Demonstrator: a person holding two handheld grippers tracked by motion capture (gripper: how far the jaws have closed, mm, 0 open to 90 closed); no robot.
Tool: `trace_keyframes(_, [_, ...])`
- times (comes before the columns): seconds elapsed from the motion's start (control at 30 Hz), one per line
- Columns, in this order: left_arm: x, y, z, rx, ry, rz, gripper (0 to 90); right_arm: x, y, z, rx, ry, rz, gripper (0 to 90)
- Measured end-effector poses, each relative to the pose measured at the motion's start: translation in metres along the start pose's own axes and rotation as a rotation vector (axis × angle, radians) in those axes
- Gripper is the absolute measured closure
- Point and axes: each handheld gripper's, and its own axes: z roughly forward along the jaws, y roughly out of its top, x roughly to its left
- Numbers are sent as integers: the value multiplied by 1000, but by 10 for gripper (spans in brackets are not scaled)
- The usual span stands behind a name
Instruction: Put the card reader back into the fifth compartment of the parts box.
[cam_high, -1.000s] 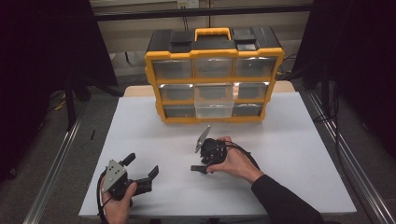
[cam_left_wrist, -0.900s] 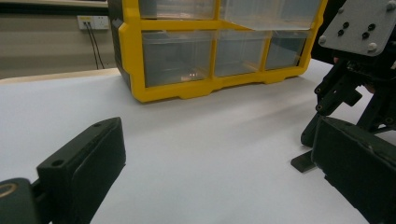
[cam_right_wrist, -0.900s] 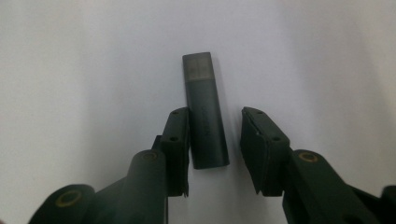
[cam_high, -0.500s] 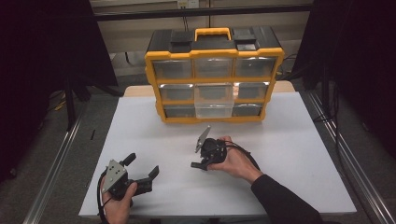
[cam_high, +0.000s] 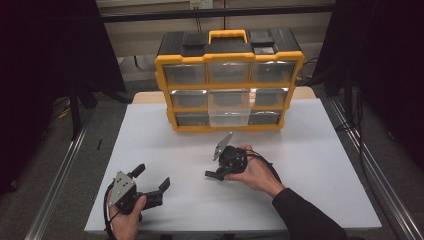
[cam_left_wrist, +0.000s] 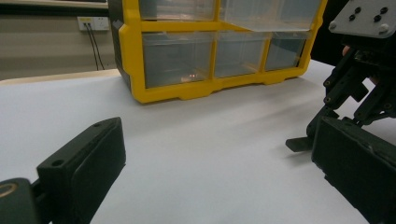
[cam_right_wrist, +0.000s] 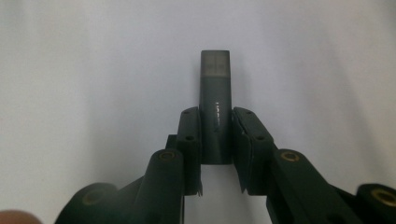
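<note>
The person's right hand is tilting the right gripper (cam_high: 216, 174) down toward the white table (cam_high: 325, 165), its jaws, which have just been closing, now pressing on a small dark grey stick (cam_right_wrist: 215, 112) lying there in front of the yellow drawer organizer (cam_high: 229, 80). The left gripper (cam_high: 152, 181) is resting low near the table's front edge, jaws spread wide, holding nothing. Any marking on the stick seems too blurred to read.
</note>
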Motion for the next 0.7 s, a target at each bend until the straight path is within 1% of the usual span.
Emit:
trace_keyframes(0.07, [0, 0, 0, 1, 1, 0, 29, 0, -3, -3, -23, -10, 4, 736])
trace_keyframes(0.17, [0, 0, 0, 1, 2, 1, 29, 1, -8, -7, -49, -12, 15, 736])
trace_keyframes(0.33, [0, 0, 0, 1, 2, 1, 29, 1, -14, -12, -73, -23, 32, 736])
trace_keyframes(0.4, [0, 0, 0, 1, 2, 1, 29, 0, -18, -14, -98, -18, 48, 736])
trace_keyframes(0.47, [0, 0, 0, 1, 2, 1, 29, 0, -21, -16, -119, -20, 55, 736])
trace_keyframes(0.7, [0, 0, 1, 1, 0, -4, 29, 2, -28, -22, -153, -43, 64, 736])
